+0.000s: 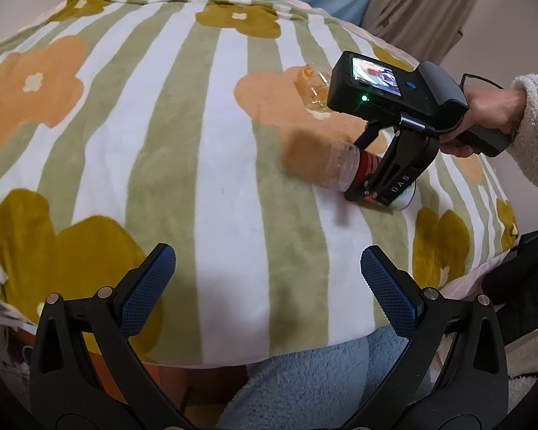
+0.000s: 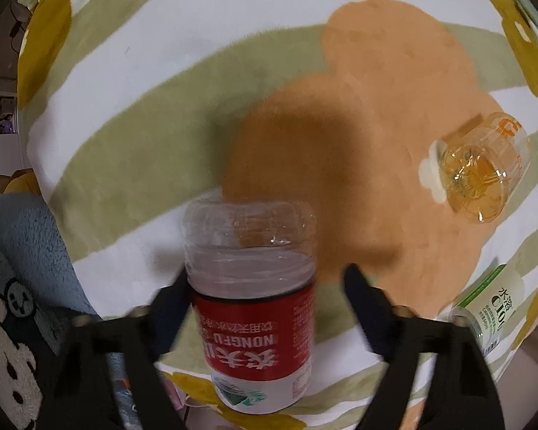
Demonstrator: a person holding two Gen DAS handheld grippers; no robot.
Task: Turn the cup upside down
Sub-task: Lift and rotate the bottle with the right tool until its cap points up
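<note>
The clear cup (image 2: 249,247) with the red label stood upside down on the flowery blanket (image 2: 161,71), between the right gripper's (image 2: 265,286) wide-open fingers. The left gripper (image 1: 269,276) was open, holding nothing.

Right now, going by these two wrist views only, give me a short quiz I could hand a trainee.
1. True or false: the left gripper is holding a bottle.
2. The clear orange-tinted cup is: A) standing upright, B) lying on its side, C) held in a gripper.
3. Name the thing that sits between the fingers of the right gripper.

Key: 1 false, it is open and empty. 2 B. 3 the red-labelled Nongfu bottle.
</note>
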